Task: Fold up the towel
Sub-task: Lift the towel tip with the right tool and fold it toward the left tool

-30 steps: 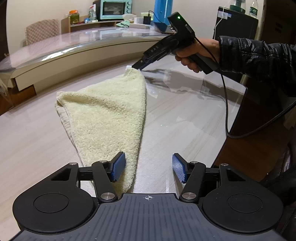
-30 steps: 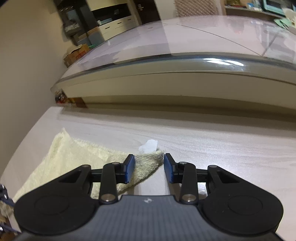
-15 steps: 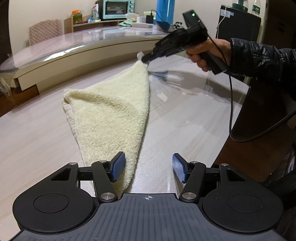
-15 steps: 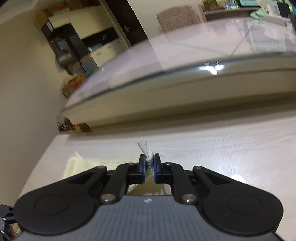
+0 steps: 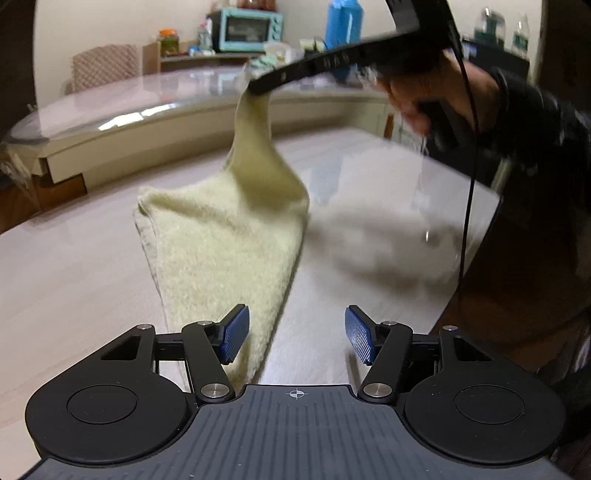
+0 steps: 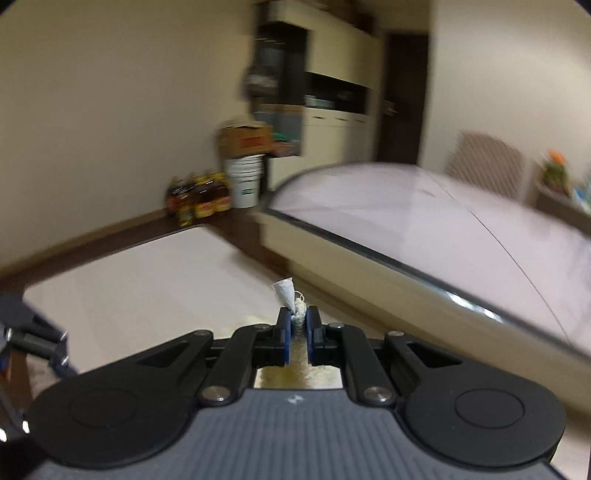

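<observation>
well, i count one towel point(image 5: 229, 251) on my pale bench point(image 5: 74, 266): right gripper point(image 6: 298, 334) clamps its corner, left gripper point(image 5: 295, 334) gapes empty.

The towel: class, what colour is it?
The towel is pale cream-yellow, seen best in the left wrist view.

I count one towel point(image 5: 221, 251), two grippers, namely my left gripper point(image 5: 295, 334) and my right gripper point(image 6: 298, 334), and two tables: one near table point(image 5: 74, 266) and one glass-topped table point(image 5: 122, 110). Further back I count one toaster oven point(image 5: 245, 29), one white bucket point(image 6: 244, 181), one cardboard box point(image 6: 245, 139) and one patterned chair point(image 5: 105, 68)
</observation>
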The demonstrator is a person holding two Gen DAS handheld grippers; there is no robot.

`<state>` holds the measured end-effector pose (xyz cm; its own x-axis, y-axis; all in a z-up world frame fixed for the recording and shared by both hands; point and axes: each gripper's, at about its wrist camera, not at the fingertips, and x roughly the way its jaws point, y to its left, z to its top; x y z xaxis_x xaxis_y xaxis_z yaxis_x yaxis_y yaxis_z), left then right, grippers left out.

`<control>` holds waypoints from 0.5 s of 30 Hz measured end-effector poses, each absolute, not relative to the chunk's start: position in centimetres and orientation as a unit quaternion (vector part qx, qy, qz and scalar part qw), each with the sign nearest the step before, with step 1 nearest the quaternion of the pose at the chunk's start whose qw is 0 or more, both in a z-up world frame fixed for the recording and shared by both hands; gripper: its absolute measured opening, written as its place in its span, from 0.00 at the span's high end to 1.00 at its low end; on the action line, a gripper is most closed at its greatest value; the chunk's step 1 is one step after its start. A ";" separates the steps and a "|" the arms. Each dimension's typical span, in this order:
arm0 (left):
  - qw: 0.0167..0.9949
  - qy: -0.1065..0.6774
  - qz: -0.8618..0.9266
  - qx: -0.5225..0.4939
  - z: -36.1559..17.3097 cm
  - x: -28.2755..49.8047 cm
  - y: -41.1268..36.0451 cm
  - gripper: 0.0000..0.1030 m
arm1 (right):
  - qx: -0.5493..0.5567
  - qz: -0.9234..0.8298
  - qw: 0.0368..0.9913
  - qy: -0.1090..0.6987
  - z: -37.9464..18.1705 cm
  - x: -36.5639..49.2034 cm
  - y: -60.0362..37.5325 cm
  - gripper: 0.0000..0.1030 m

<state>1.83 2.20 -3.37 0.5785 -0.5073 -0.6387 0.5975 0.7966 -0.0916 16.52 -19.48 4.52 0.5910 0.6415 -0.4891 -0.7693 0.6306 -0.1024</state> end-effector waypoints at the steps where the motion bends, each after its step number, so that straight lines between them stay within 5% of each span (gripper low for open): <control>1: 0.887 0.335 -0.310 0.069 -3.2 1.5 2.4 0.40 | -0.168 0.416 0.871 0.201 4.6 15.8 -18.6 0.91; 15: 0.904 0.336 -0.259 0.048 -2.9 -2.6 7.0 0.36 | -0.280 0.537 0.773 0.191 2.2 9.1 -11.0 0.91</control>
<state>-2.62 6.97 -2.92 0.6394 -0.4367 -0.6328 0.5016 0.8607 -0.0871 9.13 -10.96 2.20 0.3513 0.7221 -0.5959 -0.9363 0.2674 -0.2278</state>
